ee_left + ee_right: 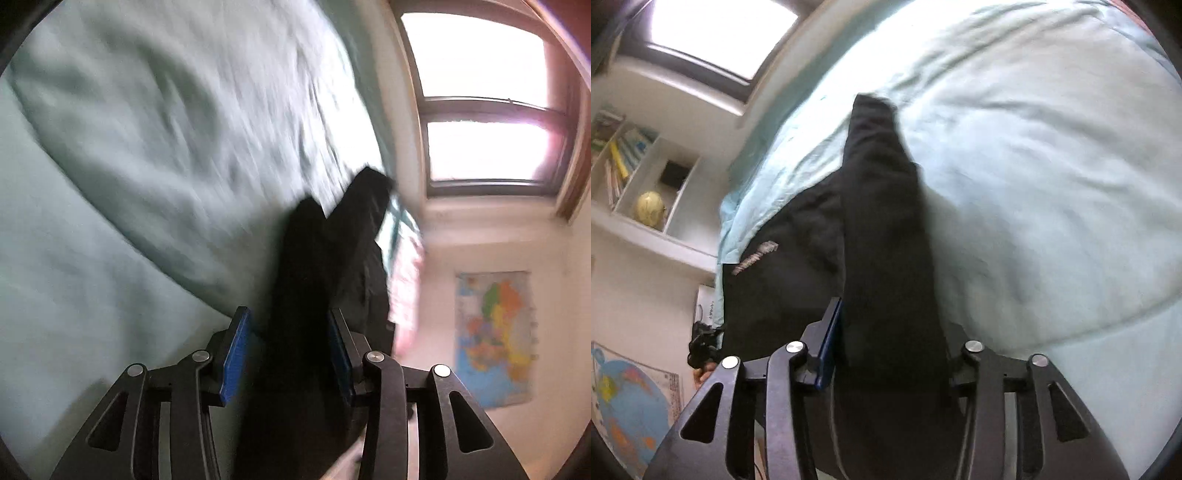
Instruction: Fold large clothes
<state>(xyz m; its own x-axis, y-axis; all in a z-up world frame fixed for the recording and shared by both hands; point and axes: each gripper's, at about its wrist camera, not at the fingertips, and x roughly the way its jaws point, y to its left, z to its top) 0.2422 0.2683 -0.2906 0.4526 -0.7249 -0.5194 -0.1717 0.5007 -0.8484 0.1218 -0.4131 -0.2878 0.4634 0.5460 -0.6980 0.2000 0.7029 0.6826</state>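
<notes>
A black garment [325, 258] lies on a pale green bed cover [129, 166]. In the left wrist view my left gripper [288, 332] is shut on a fold of the black garment, which runs forward between the blue pads [236, 354]. In the right wrist view my right gripper [890, 332] is shut on another part of the black garment [882, 221]; the cloth hides the right pad. A white printed label [755, 258] shows on the garment's left part. Both views are motion-blurred.
The bed cover [1052, 184] fills most of both views. A window [487, 110] and a wall map [495, 339] stand beyond the bed. A white shelf with books and a yellow globe [650, 206] is at the left of the right wrist view.
</notes>
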